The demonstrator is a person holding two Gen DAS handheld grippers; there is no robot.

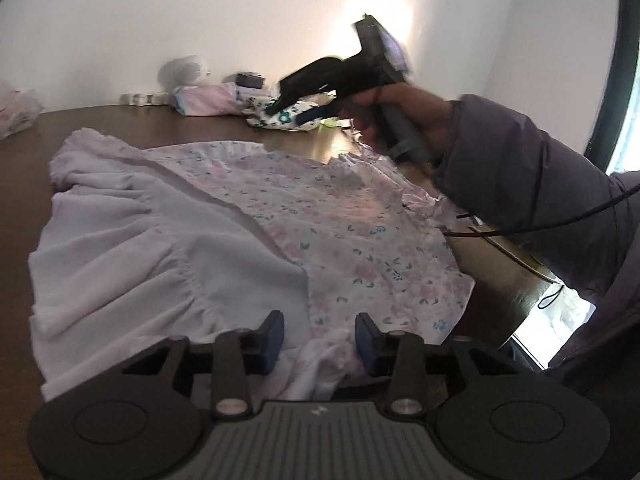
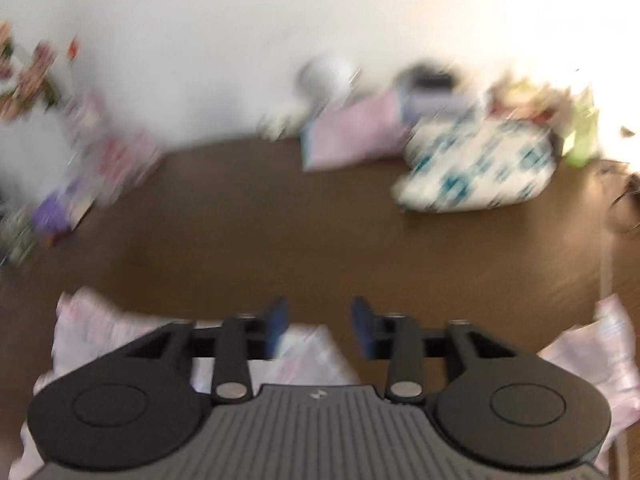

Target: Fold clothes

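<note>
A dress (image 1: 248,216) lies spread on the table (image 1: 168,124), with folded clothes (image 1: 288,118) behind it by the wall (image 1: 200,20).

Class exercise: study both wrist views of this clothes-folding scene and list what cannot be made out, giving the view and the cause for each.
- Items along the wall, right wrist view: motion blur smears them.
- Near hem of the floral garment, left wrist view: the left gripper body covers it.
- Right gripper fingertips, left wrist view: blurred.
- Table right side, left wrist view: the sleeve hides it.

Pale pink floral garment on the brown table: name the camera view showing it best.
Left wrist view: the pale pink floral garment lies spread across the frame, sharp. The right wrist view shows only blurred pink edges beside the gripper.
</note>
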